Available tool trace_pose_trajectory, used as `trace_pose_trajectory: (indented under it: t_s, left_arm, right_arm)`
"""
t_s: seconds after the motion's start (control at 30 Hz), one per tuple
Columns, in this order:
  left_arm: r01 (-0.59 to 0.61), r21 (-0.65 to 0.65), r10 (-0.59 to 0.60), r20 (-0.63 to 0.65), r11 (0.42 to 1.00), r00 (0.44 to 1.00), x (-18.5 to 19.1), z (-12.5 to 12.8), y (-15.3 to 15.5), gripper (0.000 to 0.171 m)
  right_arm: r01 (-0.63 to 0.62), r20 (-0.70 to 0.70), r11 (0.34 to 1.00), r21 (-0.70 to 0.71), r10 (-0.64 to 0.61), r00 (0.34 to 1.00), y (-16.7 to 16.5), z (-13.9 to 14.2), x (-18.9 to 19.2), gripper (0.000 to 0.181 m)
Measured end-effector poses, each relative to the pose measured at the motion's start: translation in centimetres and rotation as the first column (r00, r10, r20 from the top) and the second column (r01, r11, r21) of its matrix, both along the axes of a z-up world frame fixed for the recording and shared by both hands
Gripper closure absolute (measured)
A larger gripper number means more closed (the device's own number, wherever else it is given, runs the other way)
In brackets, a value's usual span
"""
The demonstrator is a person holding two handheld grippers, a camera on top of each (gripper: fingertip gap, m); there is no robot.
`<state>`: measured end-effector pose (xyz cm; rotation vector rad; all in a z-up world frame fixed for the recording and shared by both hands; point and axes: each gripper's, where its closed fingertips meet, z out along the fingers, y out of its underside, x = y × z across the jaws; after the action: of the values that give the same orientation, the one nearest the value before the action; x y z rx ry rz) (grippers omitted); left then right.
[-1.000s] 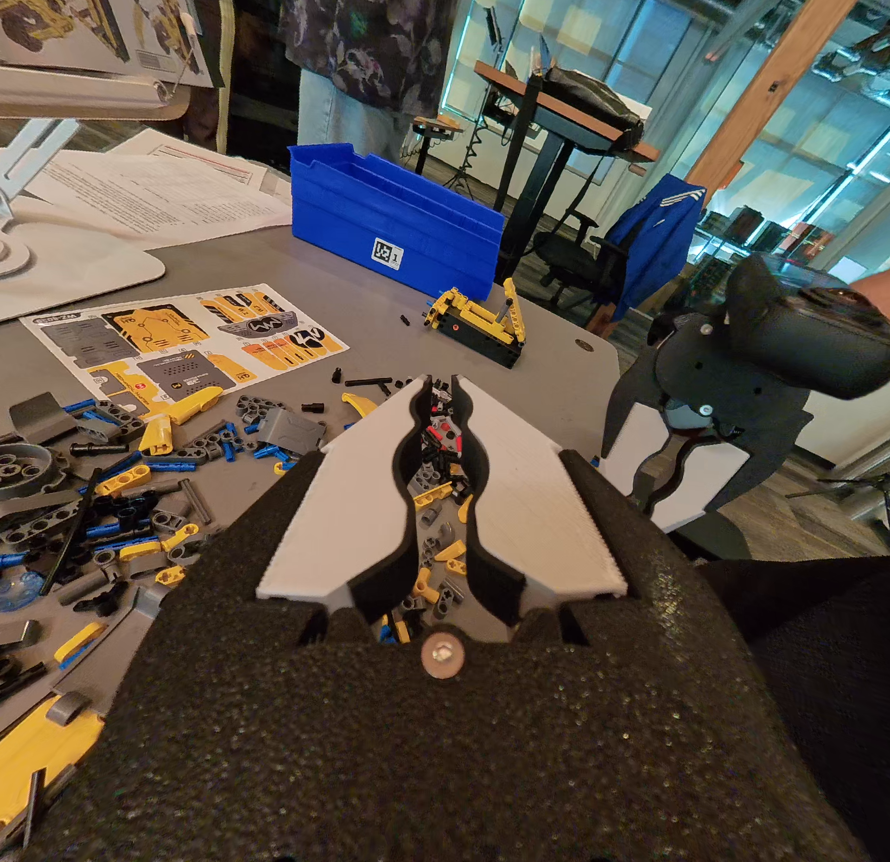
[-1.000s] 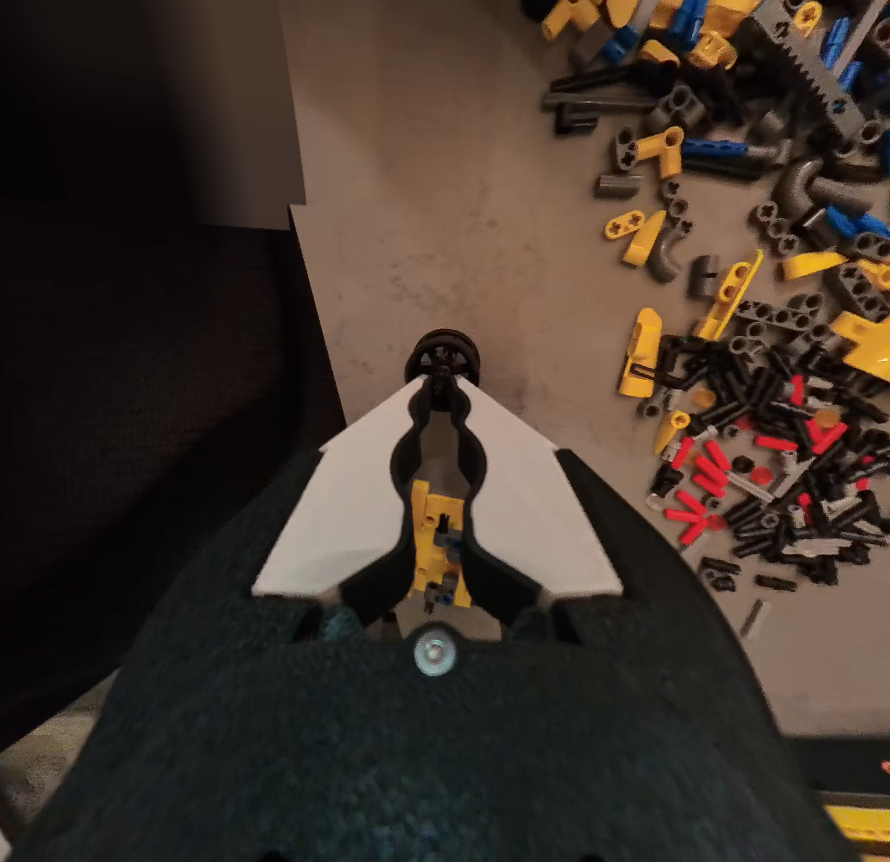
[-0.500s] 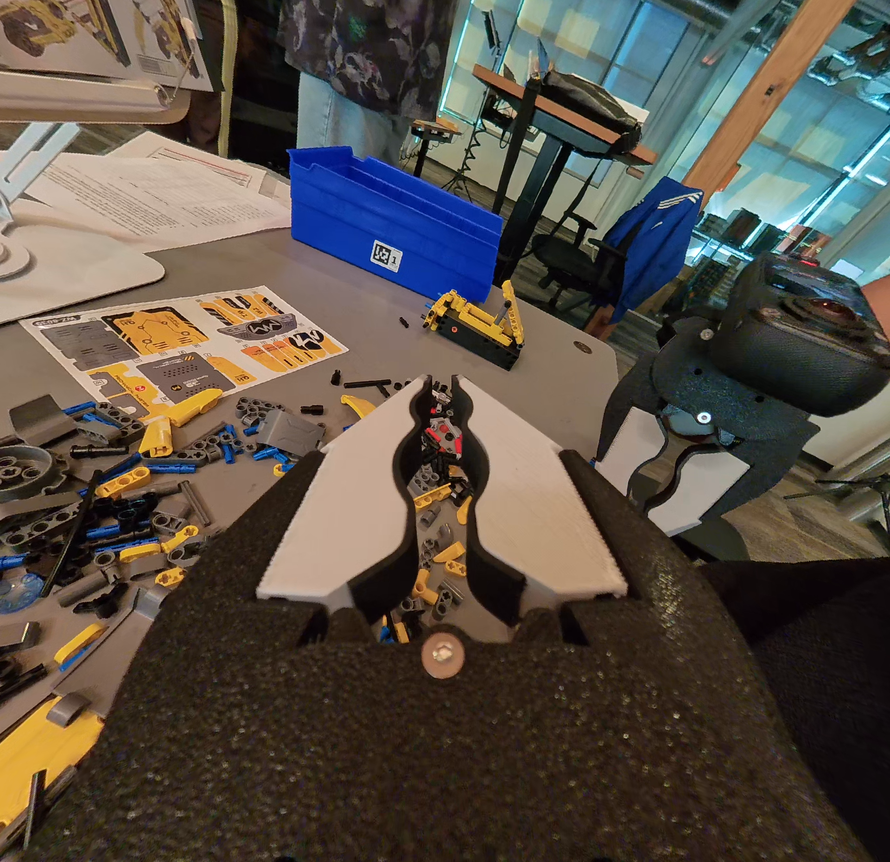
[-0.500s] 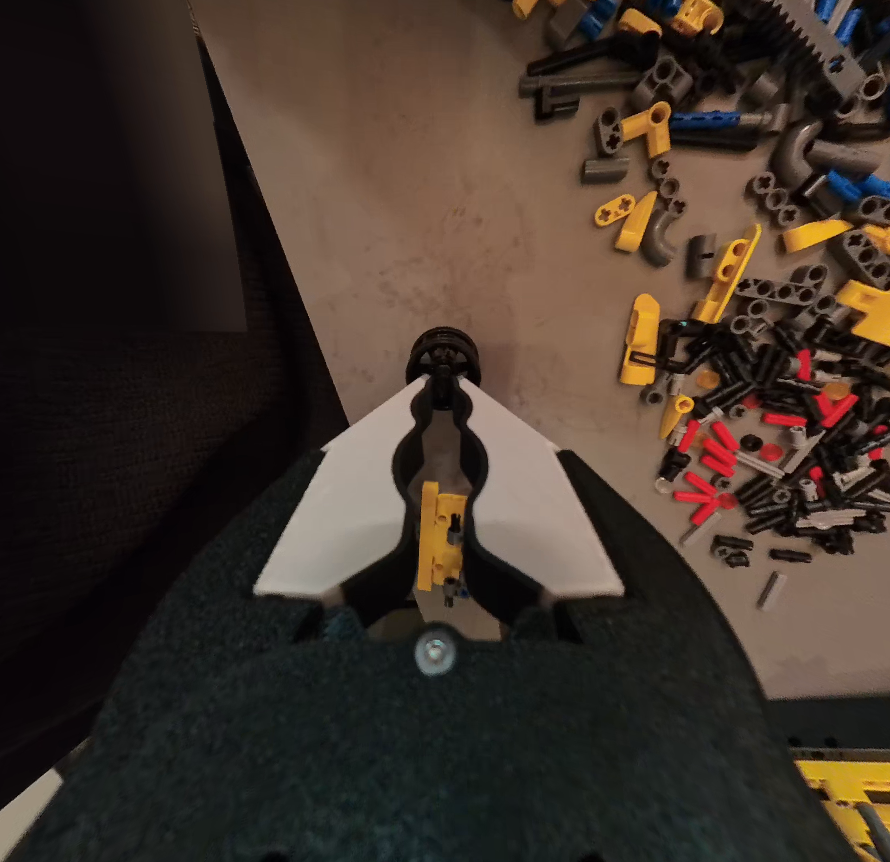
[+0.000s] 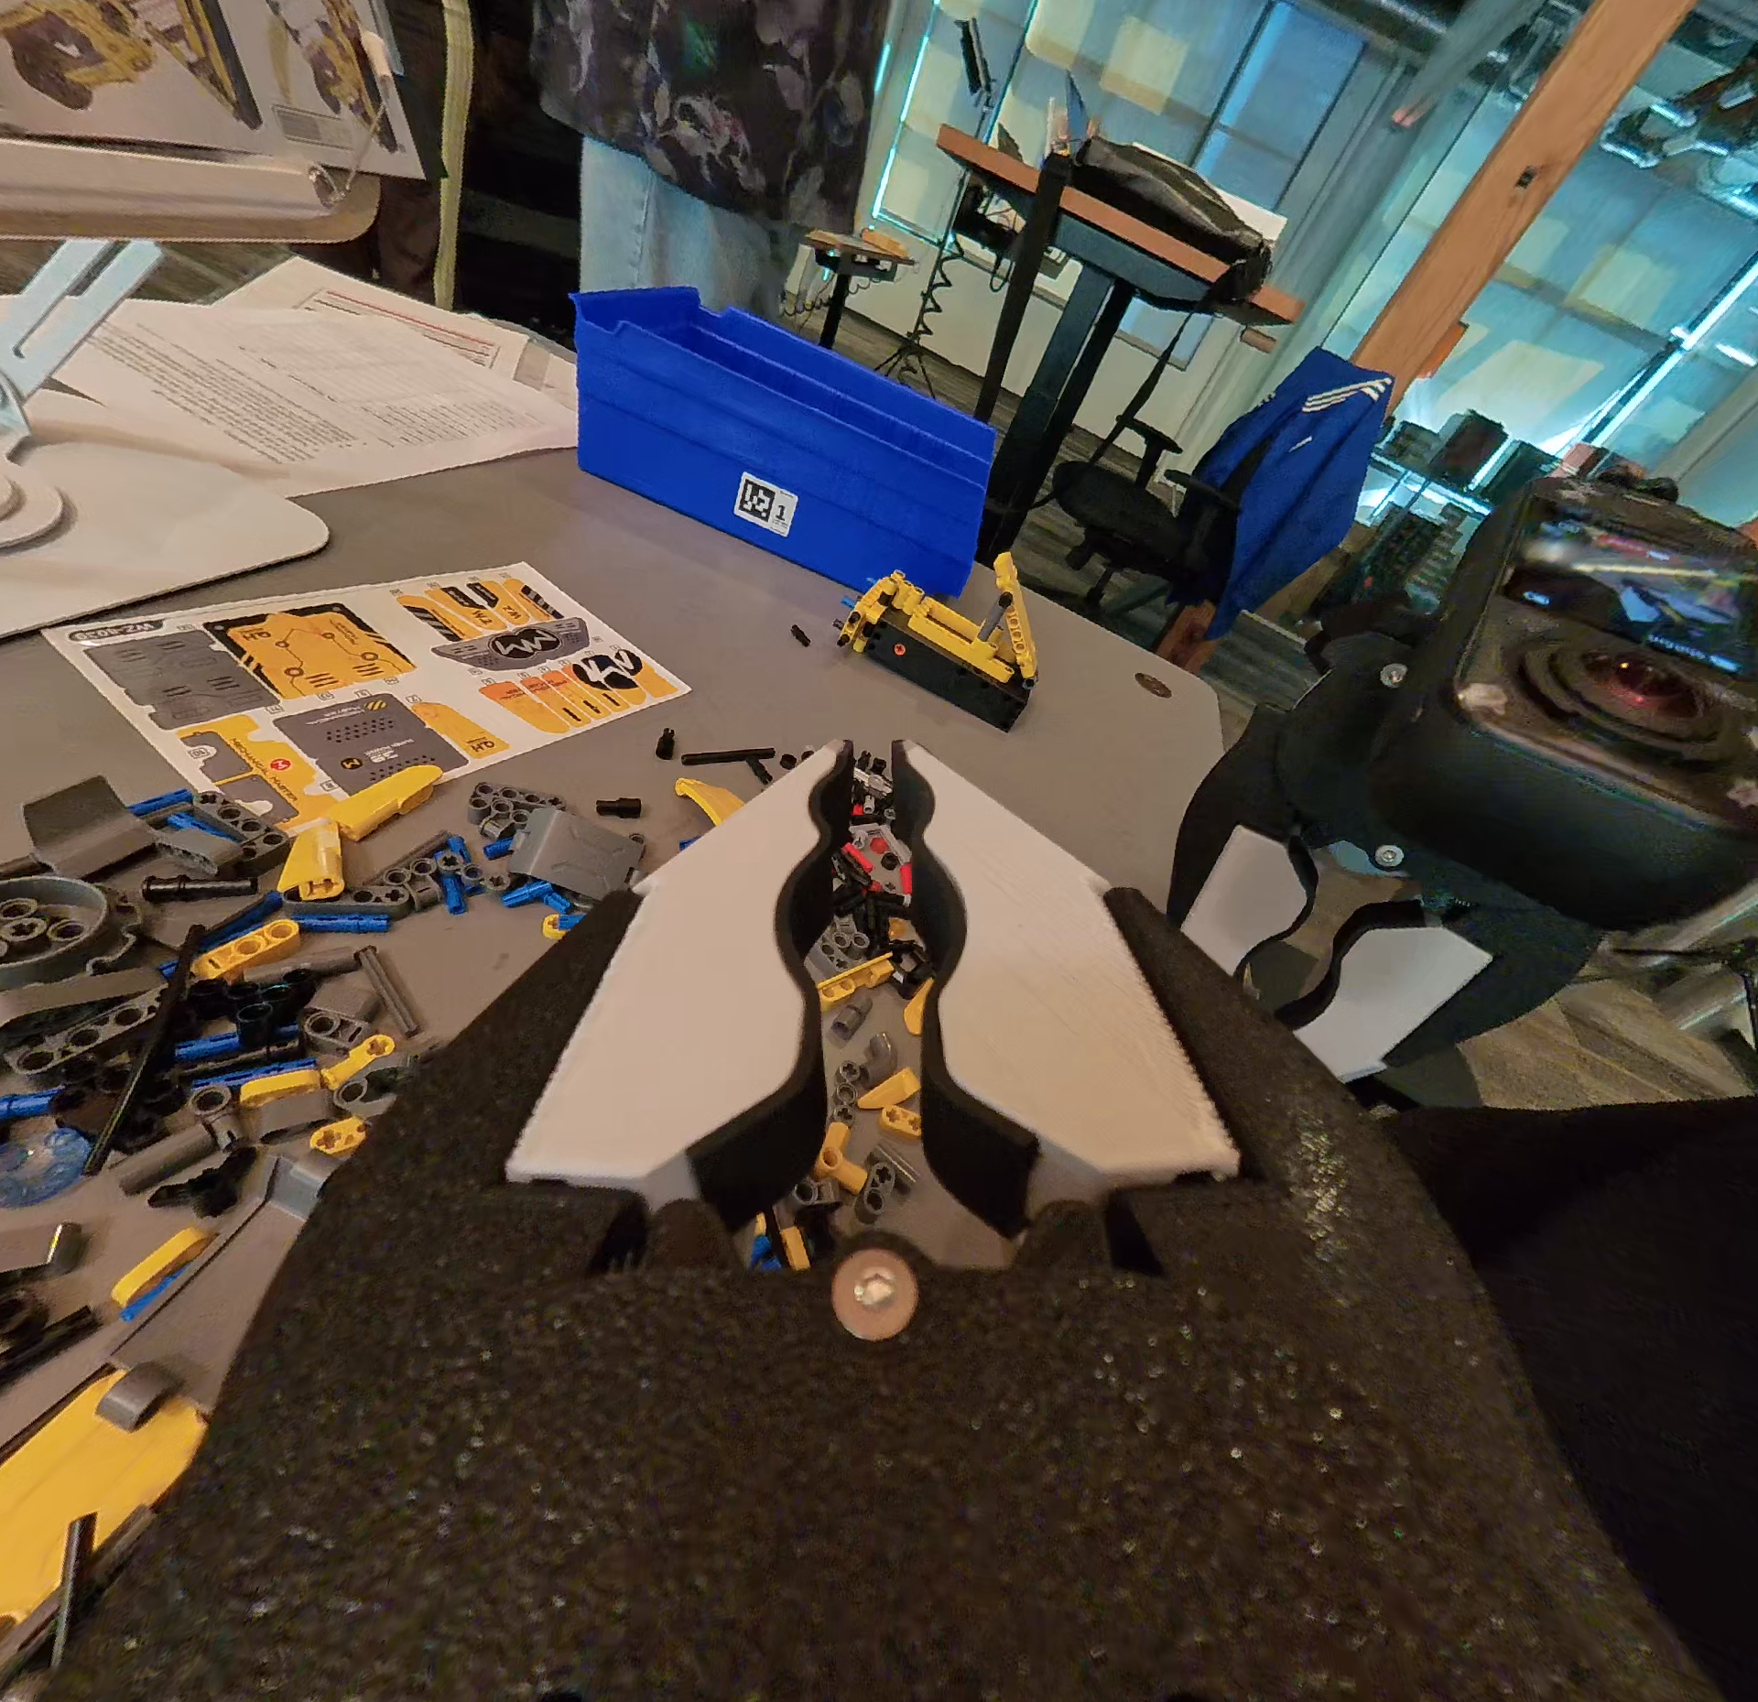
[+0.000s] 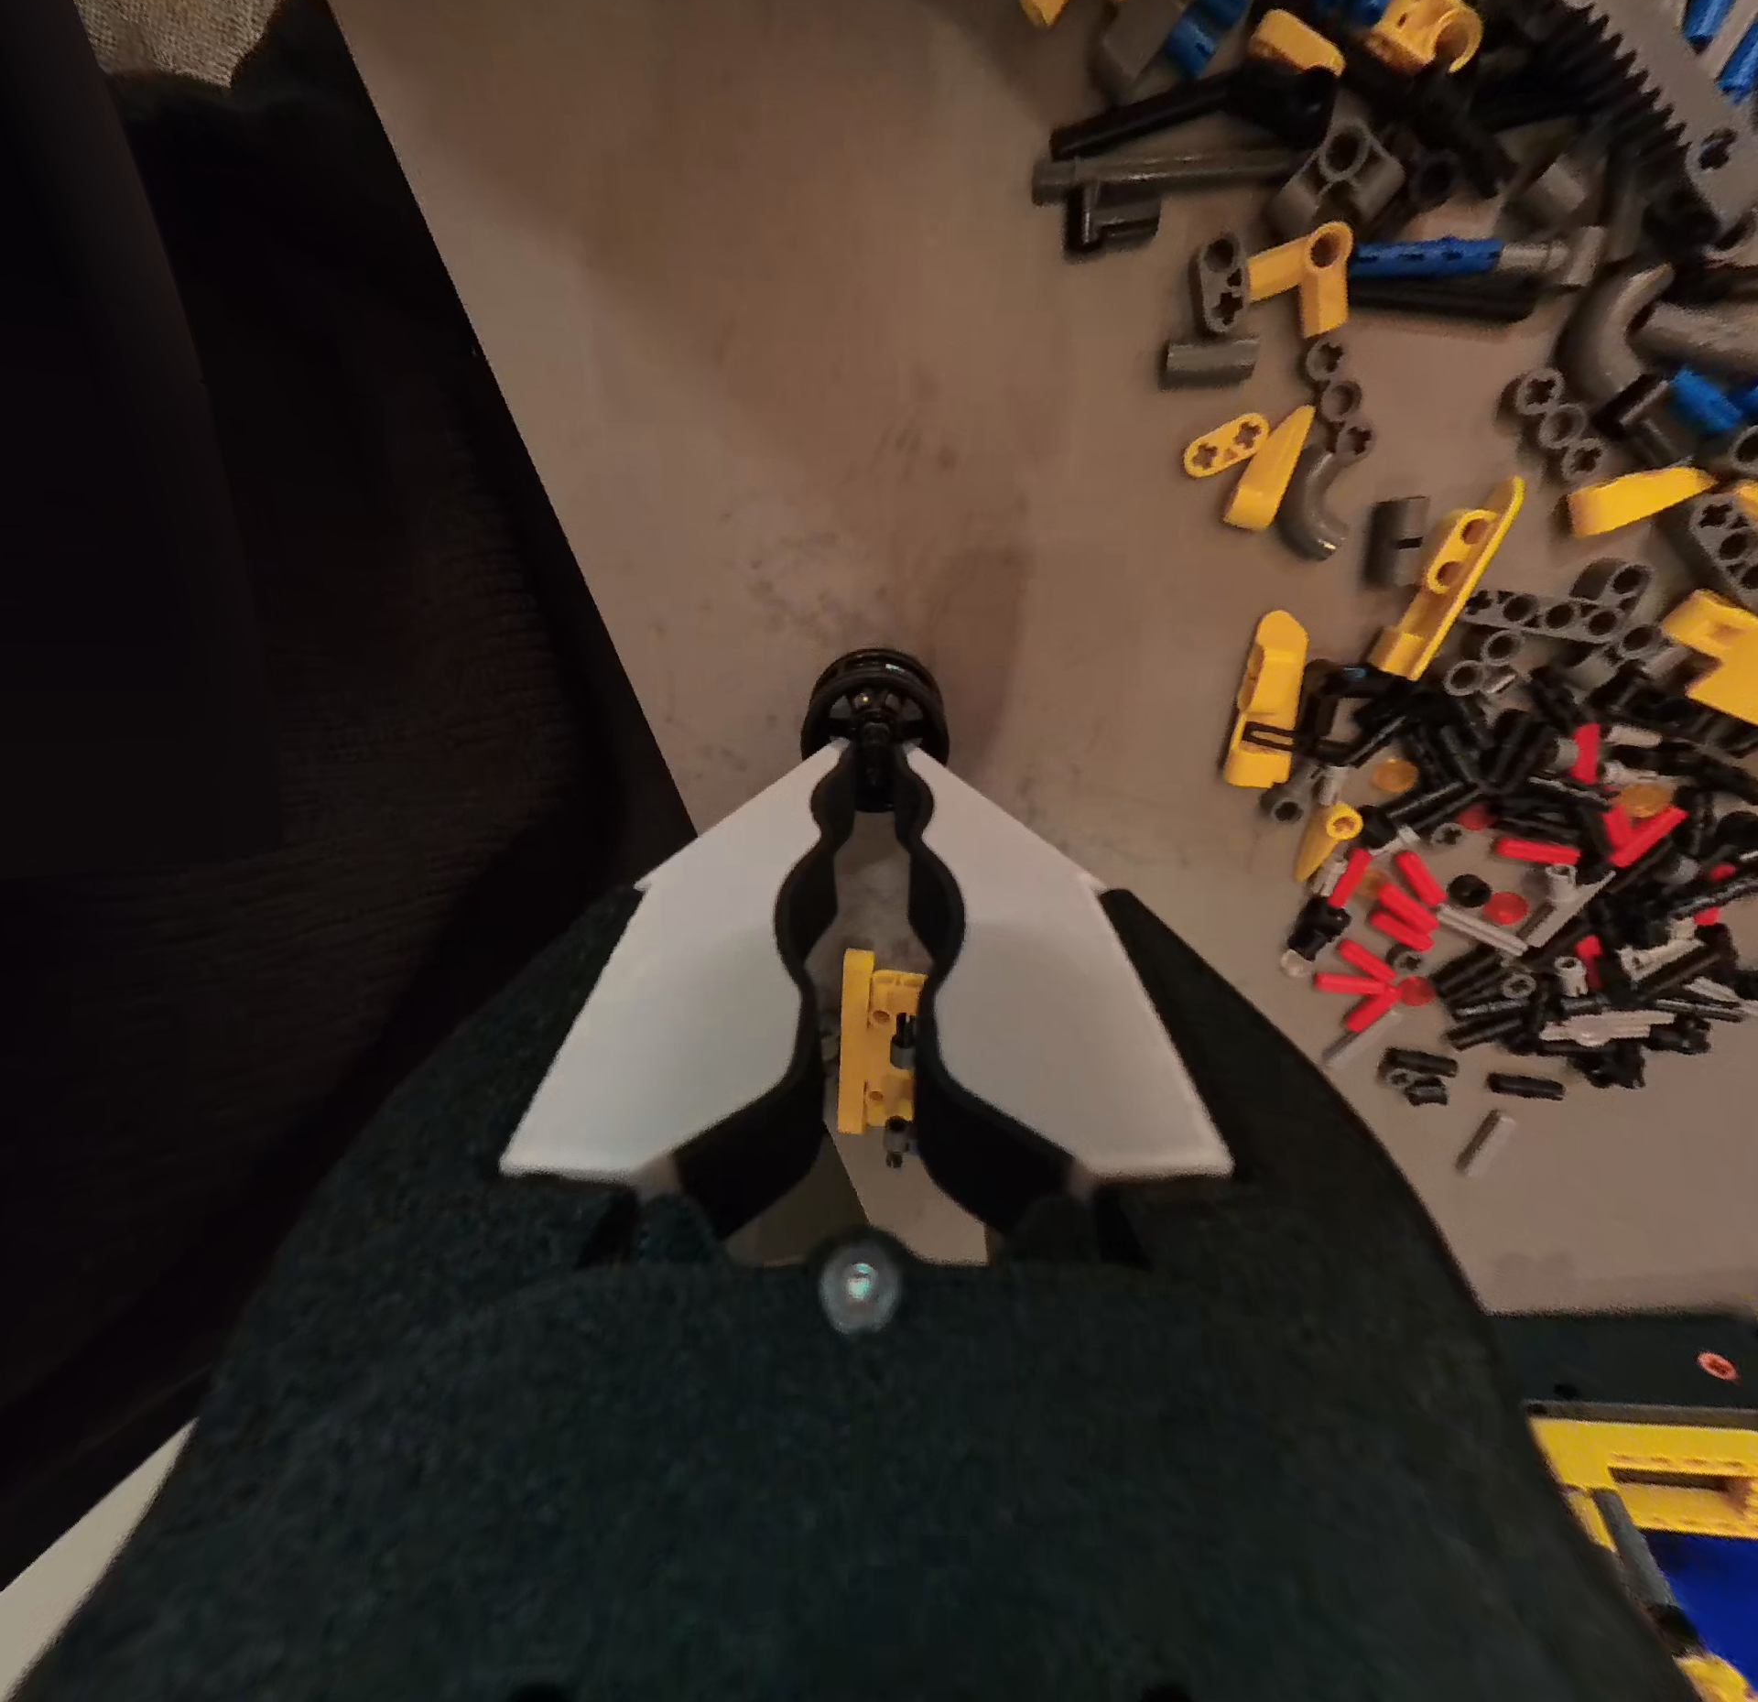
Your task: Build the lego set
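My right gripper [image 6: 870, 753] is shut on the short black axle of a small black wheel [image 6: 870, 700], held over the bare grey table [image 6: 809, 372] near its left edge. A small yellow piece [image 6: 870, 1048] shows in the gap between the fingers; I cannot tell whether it is joined to the wheel. My left gripper [image 5: 870, 753] is shut and holds nothing, hovering above a pile of loose building parts [image 5: 238, 971]. The right gripper also shows in the left wrist view [image 5: 1284, 971], at the table's right edge.
A blue bin [image 5: 780, 439] stands at the back, with a yellow-and-black partial build [image 5: 937, 643] in front. A sticker sheet [image 5: 361, 667] and papers [image 5: 285, 391] lie at left. Red, black and yellow parts [image 6: 1522, 848] crowd the right. A person stands behind the table. My hands' fingertips stand some 15 centimetres from each other.
My right gripper has turned and shifted with the wheel in its grip; the table edge now runs more slanted and the parts sit farther right. The left gripper has barely moved.
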<state>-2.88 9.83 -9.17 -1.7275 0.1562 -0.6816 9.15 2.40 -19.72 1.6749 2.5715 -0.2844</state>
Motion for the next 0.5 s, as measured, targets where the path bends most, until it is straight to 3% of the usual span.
trace_pose_trajectory:
  t_s: [0.5]
  left_arm:
    - [0.001, -0.001, -0.001, -0.001, 1.0, 1.0, -0.06, 0.06, -0.02, 0.164]
  right_arm:
    - [-0.034, -0.009, 0.998, 0.053, 0.034, 0.999, -0.05, -0.12, 0.34, 0.175]
